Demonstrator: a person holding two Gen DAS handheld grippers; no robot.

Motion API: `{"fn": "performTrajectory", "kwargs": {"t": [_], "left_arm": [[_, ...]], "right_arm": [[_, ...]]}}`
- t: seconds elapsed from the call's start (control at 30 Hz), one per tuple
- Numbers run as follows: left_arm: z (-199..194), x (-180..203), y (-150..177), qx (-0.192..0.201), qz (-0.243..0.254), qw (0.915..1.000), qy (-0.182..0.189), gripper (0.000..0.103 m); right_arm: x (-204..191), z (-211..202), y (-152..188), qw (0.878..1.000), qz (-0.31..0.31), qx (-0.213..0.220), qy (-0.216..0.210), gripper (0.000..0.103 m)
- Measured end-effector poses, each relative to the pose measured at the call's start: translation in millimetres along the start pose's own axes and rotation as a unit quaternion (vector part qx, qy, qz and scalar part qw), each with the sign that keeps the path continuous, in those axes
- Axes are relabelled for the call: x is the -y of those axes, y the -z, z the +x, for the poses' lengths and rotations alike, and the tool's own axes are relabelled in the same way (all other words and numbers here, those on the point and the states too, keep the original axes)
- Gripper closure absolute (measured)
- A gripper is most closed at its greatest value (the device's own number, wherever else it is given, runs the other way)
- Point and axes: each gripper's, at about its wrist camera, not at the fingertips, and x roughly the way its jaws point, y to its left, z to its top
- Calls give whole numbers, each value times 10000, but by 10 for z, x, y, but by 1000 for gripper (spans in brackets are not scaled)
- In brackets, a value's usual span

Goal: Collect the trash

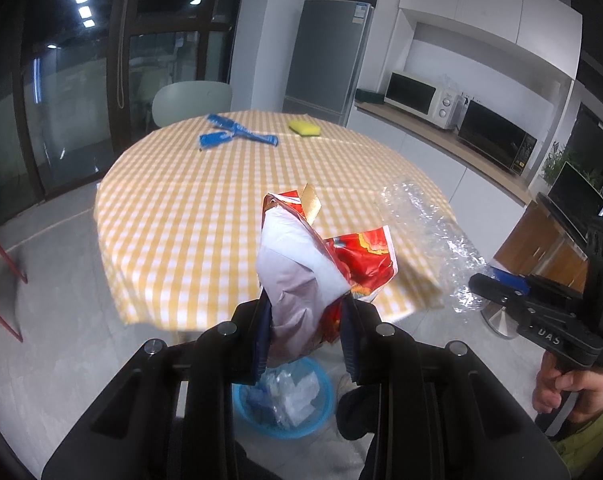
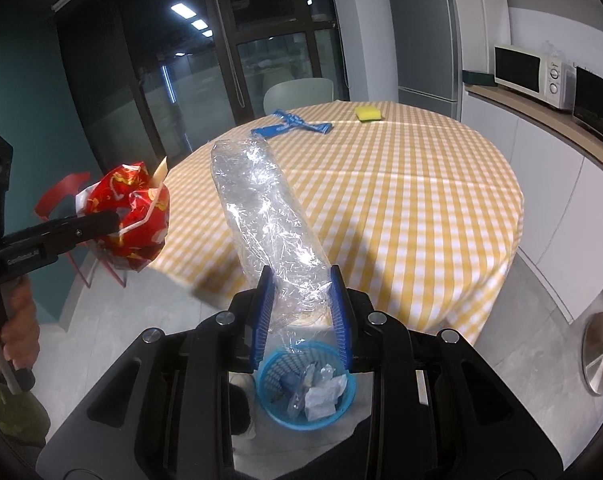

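Red-and-white wrapper (image 1: 321,264) pinched in the left claw (image 1: 307,332); crumpled clear plastic (image 2: 269,220) clamped in the right claw (image 2: 301,316). Centre each over the blue basket (image 2: 343,408) on the floor before releasing.

A basket (image 2: 307,390) is set on the floor before the table (image 2: 401,184); a sponge (image 2: 368,114) and wrappers (image 2: 291,124) are laid at the table's far edge.

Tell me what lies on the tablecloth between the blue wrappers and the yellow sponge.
Nothing: bare checked tablecloth separates the blue wrappers from the yellow sponge, clearest in the right wrist view.
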Motion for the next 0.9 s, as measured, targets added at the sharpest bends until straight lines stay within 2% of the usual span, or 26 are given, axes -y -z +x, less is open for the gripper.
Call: {"fn": "performTrajectory", "kwargs": {"t": [0.23,0.43,0.7,0.9], "left_arm": [[-73,-10,392,-241,40,9996,-138,75],[-50,46,566,-386,128,9991,-135,75],[248,24,837,-798,145,9966,-117,75],[617,-75,1083,-1202,13,9926,-154,75]], "right_arm": [[-172,-146,374,9997,-107,-190,-86,77],[-312,-172,546,9990,-274,-353,-55,77],[-303,-18,926,9966,-170,-803,-79,77],[-271,238,1165,9929,-91,-1182,-48,77]]}}
